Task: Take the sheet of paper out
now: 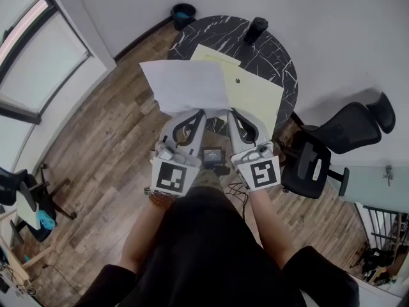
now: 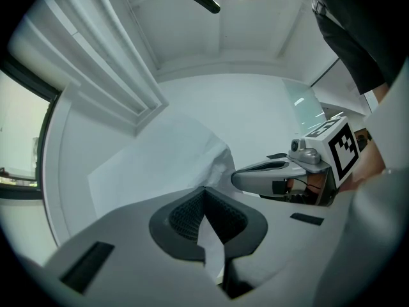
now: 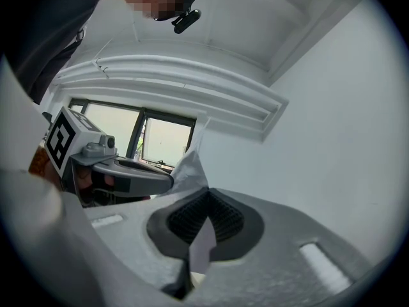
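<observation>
Left tool point(image 1: 200, 112) and right tool point(image 1: 231, 112) each pinch the near edge of the white sheet point(image 1: 185, 85) at mid-frame. They hold it level above the worktop point(image 1: 284, 56), seemingly free of the yellow envelope point(image 1: 255, 94), and the two grips likely stop it sagging.

Bright daylight, sharp focus, fisheye-warped edges

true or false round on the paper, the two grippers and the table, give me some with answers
1. The left gripper and the right gripper both have their jaws shut on the white sheet. True.
2. The white sheet lies flat on the table. False: it is held up between the two grippers.
3. A yellow envelope lies on the table. True.
4. The table is square and made of pale wood. False: it is round and black with white veins.
</observation>
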### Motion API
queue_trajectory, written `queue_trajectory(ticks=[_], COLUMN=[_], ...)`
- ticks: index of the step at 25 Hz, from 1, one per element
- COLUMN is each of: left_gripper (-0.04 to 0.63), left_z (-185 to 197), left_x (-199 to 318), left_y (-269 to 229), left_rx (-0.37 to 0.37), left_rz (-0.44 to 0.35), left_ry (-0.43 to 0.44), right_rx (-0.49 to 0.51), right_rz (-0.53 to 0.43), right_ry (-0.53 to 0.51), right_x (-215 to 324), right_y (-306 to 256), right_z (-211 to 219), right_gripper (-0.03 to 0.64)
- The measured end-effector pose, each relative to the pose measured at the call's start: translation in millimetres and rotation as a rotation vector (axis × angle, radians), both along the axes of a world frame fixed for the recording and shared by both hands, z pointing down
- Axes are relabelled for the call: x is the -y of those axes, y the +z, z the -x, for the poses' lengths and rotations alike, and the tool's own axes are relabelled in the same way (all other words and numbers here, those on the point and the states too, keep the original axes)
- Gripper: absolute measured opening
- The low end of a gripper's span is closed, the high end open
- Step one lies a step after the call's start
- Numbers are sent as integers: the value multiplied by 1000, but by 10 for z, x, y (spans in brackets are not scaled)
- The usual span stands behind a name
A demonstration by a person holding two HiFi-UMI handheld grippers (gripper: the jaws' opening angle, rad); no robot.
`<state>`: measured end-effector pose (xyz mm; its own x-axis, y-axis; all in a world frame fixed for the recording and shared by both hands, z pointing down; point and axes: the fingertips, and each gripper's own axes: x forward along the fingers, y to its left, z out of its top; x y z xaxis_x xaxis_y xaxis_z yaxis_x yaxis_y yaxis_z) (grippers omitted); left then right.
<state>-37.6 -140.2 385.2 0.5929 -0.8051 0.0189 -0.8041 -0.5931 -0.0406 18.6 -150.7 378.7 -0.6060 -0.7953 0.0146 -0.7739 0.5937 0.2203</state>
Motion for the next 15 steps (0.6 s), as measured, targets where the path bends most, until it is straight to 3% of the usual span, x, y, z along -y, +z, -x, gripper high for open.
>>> queue_trajectory(ticks=[15], left_gripper=[-6], left_z=[8], left_x=[51], left_y=[38], left_rx=[-1], left_rz=[11], left_ry=[-4], right_rx=[4], right_rz=[21], right_ry=[0], right_x=[62], right_y=[64], right_z=[0], right_gripper=[-5])
